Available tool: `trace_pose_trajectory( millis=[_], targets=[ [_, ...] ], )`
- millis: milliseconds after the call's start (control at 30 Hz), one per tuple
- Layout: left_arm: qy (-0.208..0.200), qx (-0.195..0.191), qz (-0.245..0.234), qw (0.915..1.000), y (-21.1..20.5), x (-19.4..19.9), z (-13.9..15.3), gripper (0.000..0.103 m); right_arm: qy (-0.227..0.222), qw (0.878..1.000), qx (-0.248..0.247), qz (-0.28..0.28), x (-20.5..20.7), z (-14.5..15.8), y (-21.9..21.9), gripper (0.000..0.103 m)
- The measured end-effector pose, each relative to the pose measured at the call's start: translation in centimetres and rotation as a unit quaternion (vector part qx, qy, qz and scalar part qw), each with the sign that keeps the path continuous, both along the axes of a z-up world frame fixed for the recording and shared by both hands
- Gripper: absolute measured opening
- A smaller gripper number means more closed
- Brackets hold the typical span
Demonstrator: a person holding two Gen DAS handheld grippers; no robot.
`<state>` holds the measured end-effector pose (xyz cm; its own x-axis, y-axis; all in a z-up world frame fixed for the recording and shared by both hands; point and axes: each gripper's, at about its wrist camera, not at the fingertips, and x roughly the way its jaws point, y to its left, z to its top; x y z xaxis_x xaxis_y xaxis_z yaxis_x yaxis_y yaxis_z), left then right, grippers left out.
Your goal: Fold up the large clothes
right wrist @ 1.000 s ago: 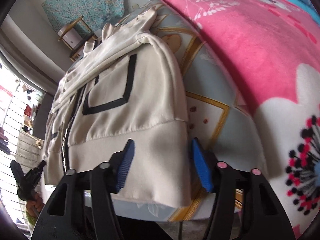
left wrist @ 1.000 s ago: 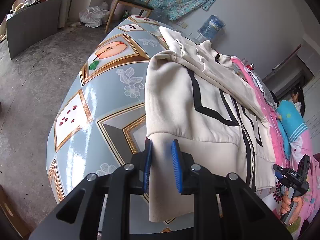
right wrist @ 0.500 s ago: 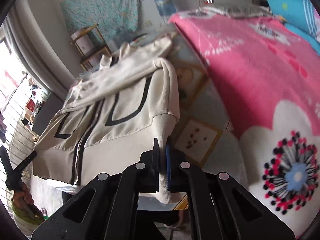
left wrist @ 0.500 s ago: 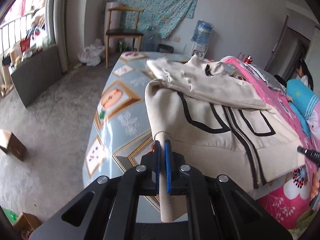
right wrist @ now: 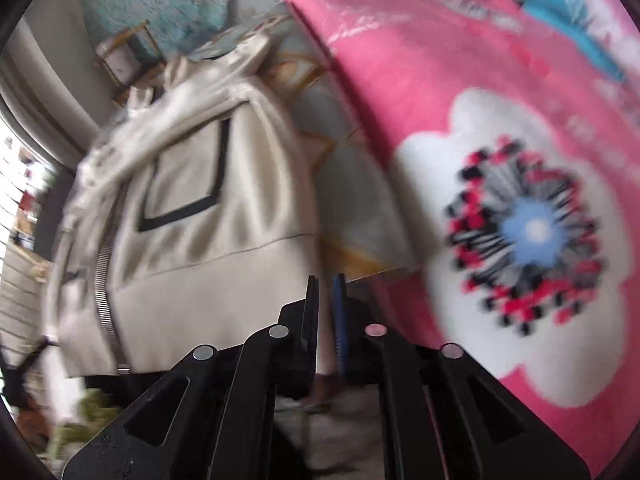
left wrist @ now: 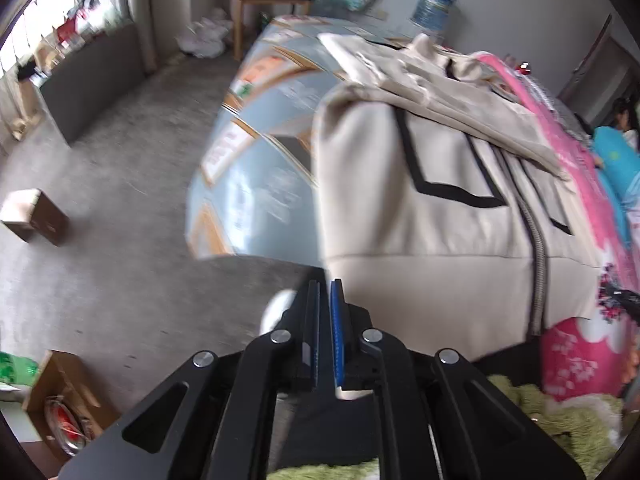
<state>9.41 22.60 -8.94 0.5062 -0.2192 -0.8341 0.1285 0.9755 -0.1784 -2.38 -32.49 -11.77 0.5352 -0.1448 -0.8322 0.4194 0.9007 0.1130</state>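
Both views motion-blurred, cream jacket (left wrist: pixel 432 232) hem edges hidden between pads, left gripper (left wrist: pixel 325 312) pinching hem corner, right gripper (right wrist: pixel 326 308) jaws easing apart, hem between, jacket stretching ahead over patterned table (left wrist: pixel 256 184).

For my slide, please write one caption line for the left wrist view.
Left gripper pinches the hem corner of a cream zip jacket lying on a patterned table.
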Motion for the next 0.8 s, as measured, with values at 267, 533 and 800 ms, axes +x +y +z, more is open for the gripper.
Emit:
trace_pose_trajectory(
  millis=[267, 533, 800],
  targets=[
    [-0.048, -0.074, -0.027, 0.9957, -0.7, 6.4, 3.1, 0.009, -0.061, 0.995, 0.007, 0.084, 5.9, 3.9, 3.1, 0.033],
    [-0.092, -0.05, -0.079, 0.9914, -7.1, 16.5, 6.8, 0.056, -0.073, 0.976, -0.02, 0.203, 17.5, 6.8, 8.6, 0.071],
    [-0.038, -0.095, -0.112, 0.9884, -14.6, 34.1, 8.3, 0.072, -0.059, 0.967, 0.077, 0.234, 36.8, 9.3, 8.5, 0.076]
  ],
)
